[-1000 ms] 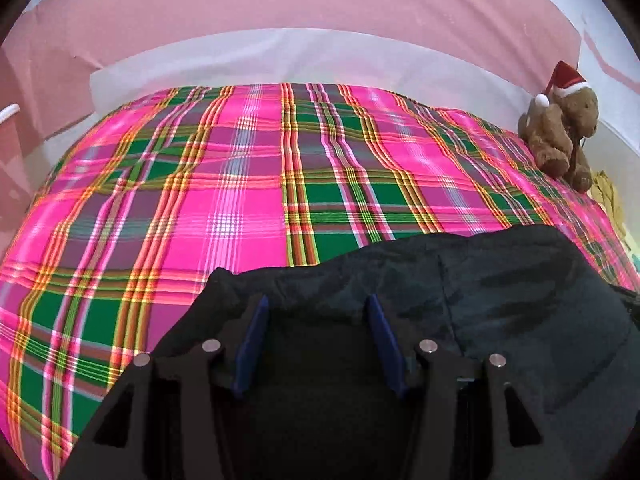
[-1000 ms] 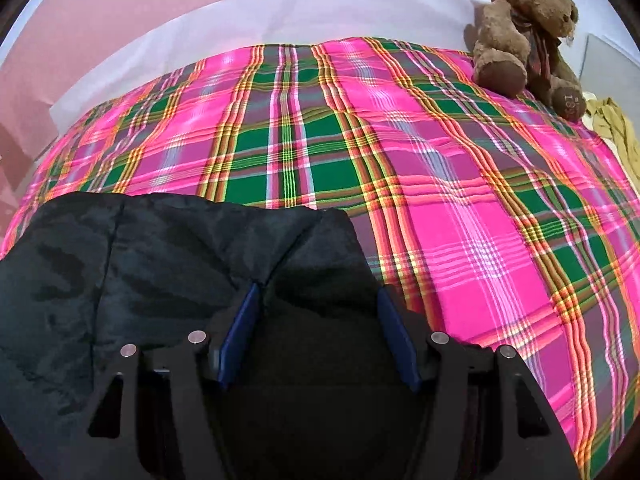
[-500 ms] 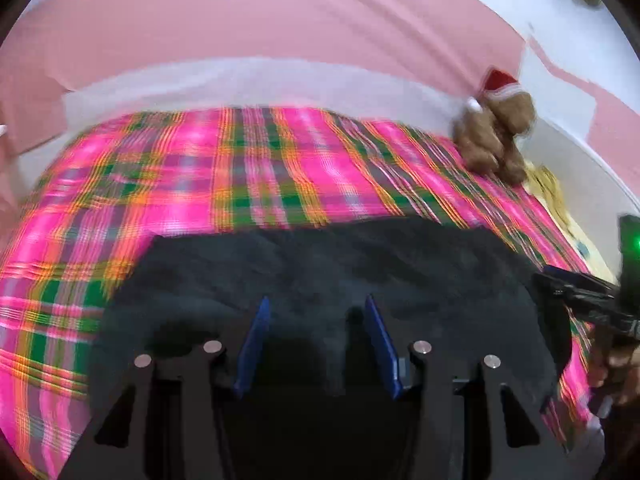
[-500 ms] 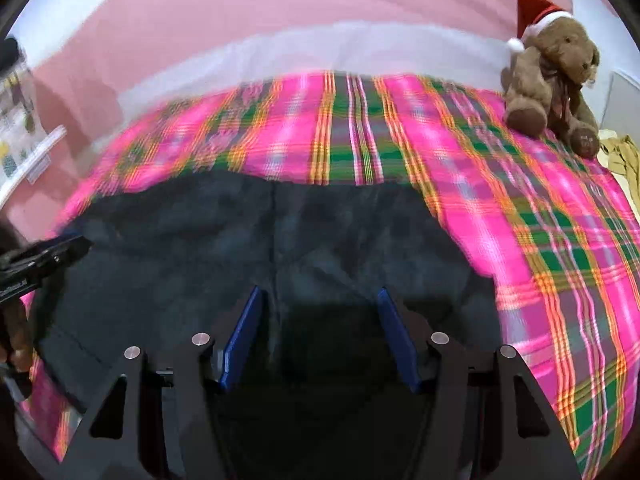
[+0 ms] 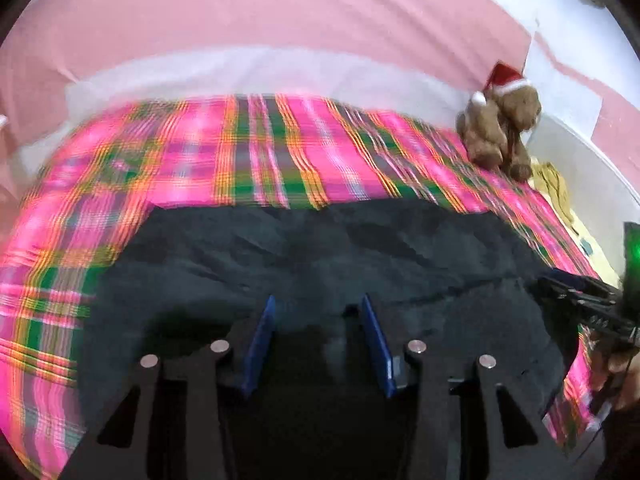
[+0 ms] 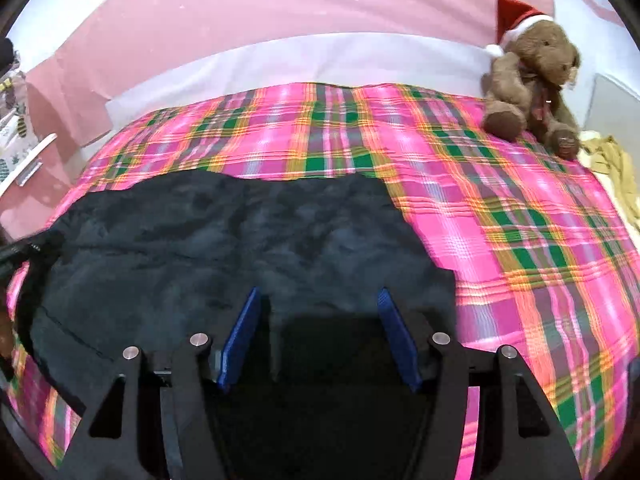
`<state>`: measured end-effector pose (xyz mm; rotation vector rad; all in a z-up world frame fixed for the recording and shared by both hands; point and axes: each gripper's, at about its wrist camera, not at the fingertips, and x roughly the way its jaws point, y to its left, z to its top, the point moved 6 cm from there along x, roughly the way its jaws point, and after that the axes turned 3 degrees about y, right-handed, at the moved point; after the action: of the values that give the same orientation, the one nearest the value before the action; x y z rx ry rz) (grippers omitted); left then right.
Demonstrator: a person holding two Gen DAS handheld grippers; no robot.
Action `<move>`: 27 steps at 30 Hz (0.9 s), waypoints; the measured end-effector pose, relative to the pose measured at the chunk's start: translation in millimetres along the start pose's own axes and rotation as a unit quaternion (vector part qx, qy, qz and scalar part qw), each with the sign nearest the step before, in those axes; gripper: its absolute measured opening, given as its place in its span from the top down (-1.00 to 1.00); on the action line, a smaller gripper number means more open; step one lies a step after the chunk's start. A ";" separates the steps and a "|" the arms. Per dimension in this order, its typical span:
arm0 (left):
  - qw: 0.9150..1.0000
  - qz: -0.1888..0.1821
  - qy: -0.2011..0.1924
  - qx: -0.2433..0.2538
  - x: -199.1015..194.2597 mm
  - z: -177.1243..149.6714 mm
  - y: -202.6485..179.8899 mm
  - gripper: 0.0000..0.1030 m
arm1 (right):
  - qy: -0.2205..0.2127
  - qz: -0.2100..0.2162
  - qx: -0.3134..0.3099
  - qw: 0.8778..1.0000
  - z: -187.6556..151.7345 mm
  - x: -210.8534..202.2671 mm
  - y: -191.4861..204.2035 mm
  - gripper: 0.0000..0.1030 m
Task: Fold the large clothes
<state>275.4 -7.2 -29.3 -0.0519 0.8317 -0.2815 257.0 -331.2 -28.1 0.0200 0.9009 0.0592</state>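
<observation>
A large black garment (image 5: 340, 256) lies spread on a pink and green plaid bedspread (image 5: 256, 168); it also shows in the right wrist view (image 6: 240, 240). My left gripper (image 5: 318, 312) stands open over the garment's near edge, blue pads (image 5: 260, 340) apart, nothing between them. My right gripper (image 6: 318, 304) is open in the same way over the garment's near right part. The right gripper's body also shows at the right edge of the left wrist view (image 5: 592, 308).
A brown teddy bear (image 6: 532, 68) in a red Santa hat sits at the bed's far right corner. A yellow cloth (image 6: 616, 168) lies beside it. A pink wall and white headboard strip (image 6: 320, 60) are behind. A shelf (image 6: 24, 160) is at left.
Both grippers have pulled back and risen from the garment, which now lies spread wide and flat. The jaws stay open throughout.
</observation>
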 end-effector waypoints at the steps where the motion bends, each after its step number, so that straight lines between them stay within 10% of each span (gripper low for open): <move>1: 1.000 0.014 -0.009 0.000 -6.8 0.9 13.1 0.09 | 0.006 -0.009 0.006 1.000 -3.6 6.1 -10.4 -0.19; 6: 0.997 0.058 0.000 -0.049 8.6 -11.4 80.7 0.07 | 0.023 -0.018 0.032 0.999 -23.0 37.4 -34.4 -0.19; 22: 0.997 0.051 -0.028 -0.049 -2.7 -0.1 83.0 0.09 | -0.018 -0.019 0.043 0.999 9.3 8.3 -41.0 -0.19; 27: 0.995 0.074 0.007 -0.069 32.1 -0.5 106.1 0.06 | 0.032 -0.024 0.031 0.999 8.7 57.6 -45.3 -0.19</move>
<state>319.5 86.3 -69.3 -0.1169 0.8627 -0.0854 301.4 -372.9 -69.7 0.0550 0.9674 -0.0140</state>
